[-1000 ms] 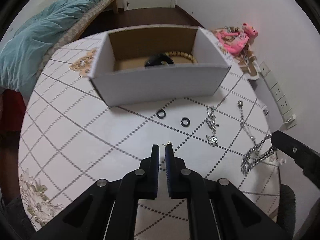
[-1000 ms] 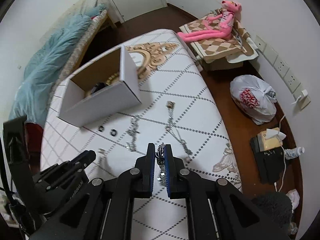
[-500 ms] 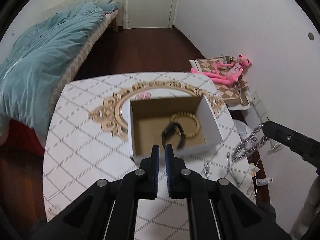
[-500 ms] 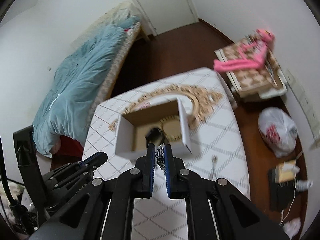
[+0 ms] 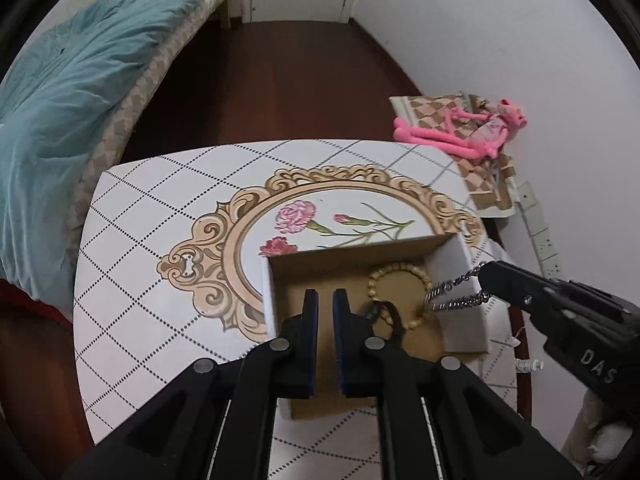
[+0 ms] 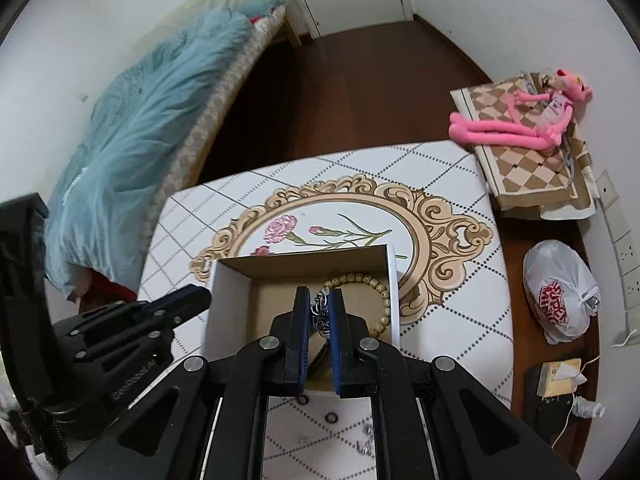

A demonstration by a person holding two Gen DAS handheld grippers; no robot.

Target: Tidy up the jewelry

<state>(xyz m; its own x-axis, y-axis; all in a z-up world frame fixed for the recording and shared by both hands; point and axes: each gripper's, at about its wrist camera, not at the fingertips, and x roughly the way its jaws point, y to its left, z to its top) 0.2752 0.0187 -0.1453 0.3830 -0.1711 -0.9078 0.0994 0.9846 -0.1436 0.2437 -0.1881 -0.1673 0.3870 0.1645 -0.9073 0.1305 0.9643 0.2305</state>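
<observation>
Silver chain (image 6: 321, 312), pinched between the narrow blue-padded fingers (image 6: 303, 328) of the right gripper (image 6: 320, 330), hanging directly above the open cardboard box (image 6: 230, 292). From the left wrist view, same chain (image 5: 454, 294) dangling in two strands from the right gripper (image 5: 486, 280) tip at 3 o'clock, over the box's right wall (image 5: 460, 312).

Inside the box: wooden bead bracelet (image 5: 394, 276) flat on the floor toward the far right corner; dark ring-shaped piece (image 5: 386, 316) just beside it, touching or overlapping the beads at the near side.

Left gripper (image 5: 325, 322) poised over the box's near left part, fingers (image 5: 310, 320) close together with a thin gap; nothing visible between them. Seen from the right wrist at 9 o'clock (image 6: 188, 302), tip just beside the box's left wall.

On the table (image 6: 460, 340), near side of the box at 6 o'clock: two small dark rings (image 6: 330, 406), well apart from a small silvery cluster (image 6: 366, 442), partly hidden by gripper arms.

Beyond the table: blue quilt (image 6: 140, 128) at 10 o'clock, pink plush toy (image 6: 520, 120) at 2 o'clock, white plastic bag (image 6: 560, 296) at 3 o'clock.
</observation>
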